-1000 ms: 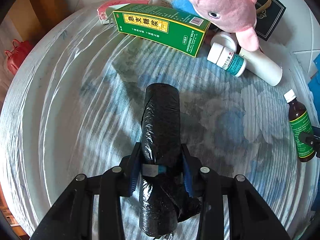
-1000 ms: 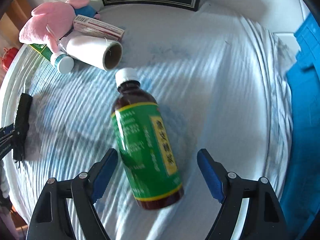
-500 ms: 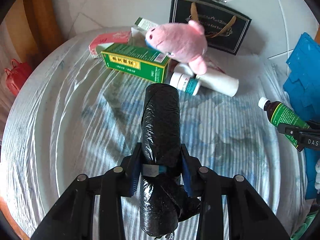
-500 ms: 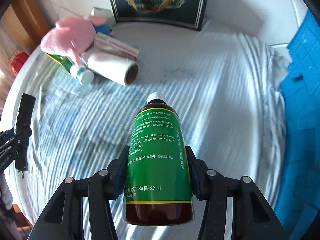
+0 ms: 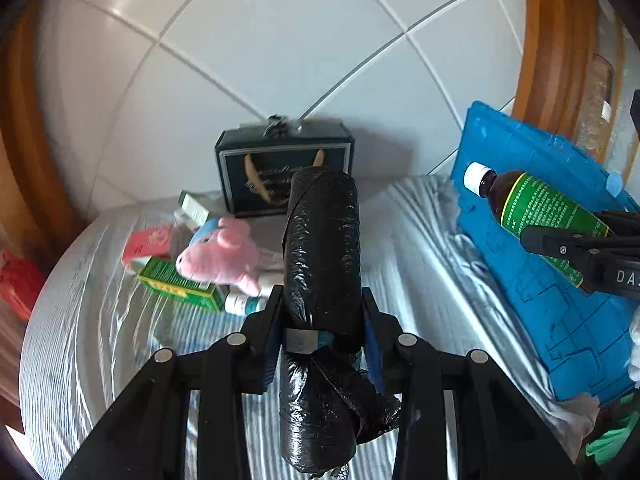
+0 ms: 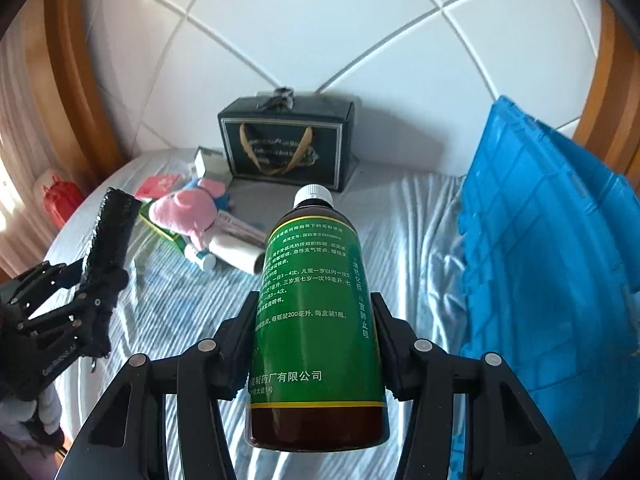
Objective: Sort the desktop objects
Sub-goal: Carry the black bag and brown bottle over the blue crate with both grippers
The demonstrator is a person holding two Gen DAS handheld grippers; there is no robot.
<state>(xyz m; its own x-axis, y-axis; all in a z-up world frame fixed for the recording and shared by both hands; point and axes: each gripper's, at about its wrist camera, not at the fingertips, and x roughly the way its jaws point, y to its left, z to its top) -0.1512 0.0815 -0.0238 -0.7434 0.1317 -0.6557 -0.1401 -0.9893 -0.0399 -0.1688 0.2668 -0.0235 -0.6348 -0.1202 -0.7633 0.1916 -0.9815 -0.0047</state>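
Observation:
My left gripper (image 5: 322, 336) is shut on a black roll of bin bags (image 5: 320, 260), which points away from me and hangs well above the striped tablecloth (image 5: 100, 340). My right gripper (image 6: 316, 344) is shut on a brown syrup bottle with a green label (image 6: 316, 300), white cap pointing away, also lifted off the cloth. The right wrist view shows the roll (image 6: 110, 232) and the left gripper (image 6: 100, 280) at the left. In the left wrist view the bottle (image 5: 532, 204) and the right gripper (image 5: 568, 244) are at the right, in front of the blue crate.
At the back left of the table lies a heap: a pink plush pig (image 5: 220, 256), a green box (image 5: 180, 288), a white roll (image 6: 236, 256), a small white bottle and a red packet. A dark gift bag (image 5: 280, 176) stands against the tiled wall. A blue crate (image 6: 540, 240) stands along the right.
My right gripper closed on the syrup bottle and lifted it off the cloth. The left gripper rose with the black roll. Both views now tilt up toward the wall.

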